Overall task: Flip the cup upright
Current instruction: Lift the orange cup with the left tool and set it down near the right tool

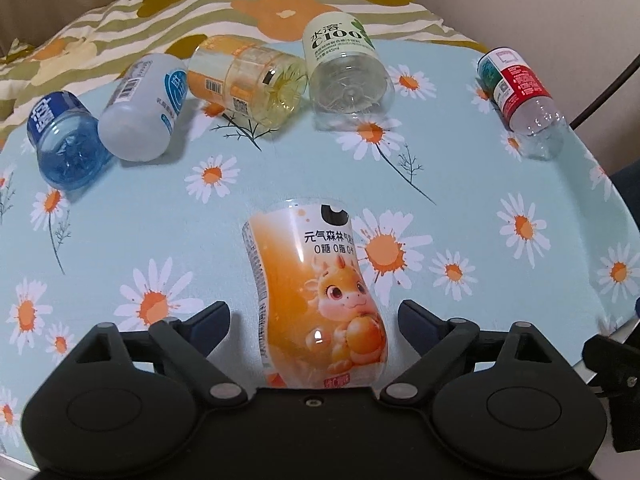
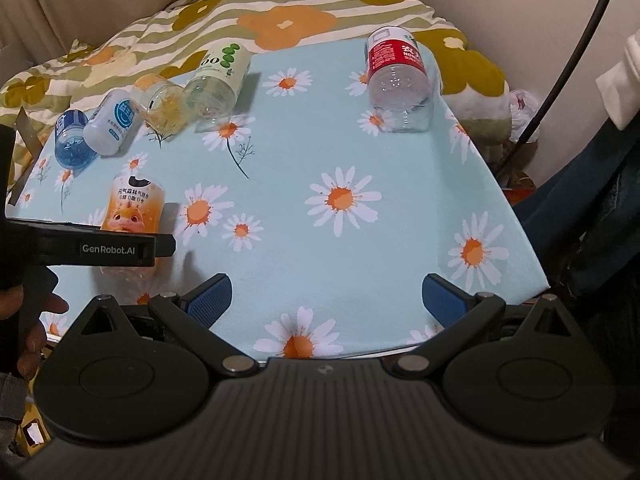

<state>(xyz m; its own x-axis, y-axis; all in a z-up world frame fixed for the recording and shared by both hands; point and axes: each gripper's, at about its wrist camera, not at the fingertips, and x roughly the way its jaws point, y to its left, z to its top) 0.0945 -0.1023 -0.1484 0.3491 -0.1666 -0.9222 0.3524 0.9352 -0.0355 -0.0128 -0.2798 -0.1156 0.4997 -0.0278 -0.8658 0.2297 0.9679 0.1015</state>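
Note:
An orange cut-bottle cup (image 1: 320, 280) with a cartoon dragon label lies on the daisy cloth, its clear base toward my left gripper (image 1: 316, 312). That gripper is open, one finger on each side of the cup with a small gap on both sides. In the right wrist view the same cup (image 2: 134, 204) is at the left, partly hidden behind the left gripper's finger (image 2: 164, 245). My right gripper (image 2: 326, 286) is open over the near edge of the table, with nothing between its fingers.
Several other cut-bottle cups lie on their sides along the back: blue (image 1: 66, 148), white (image 1: 140, 112), yellow (image 1: 248, 80), green-label clear (image 1: 344, 68), and red-label (image 1: 520, 96) at the far right. Flowered bedding (image 1: 280, 0) lies behind the table (image 2: 400, 240). A person's hand (image 2: 36, 320) holds the left gripper.

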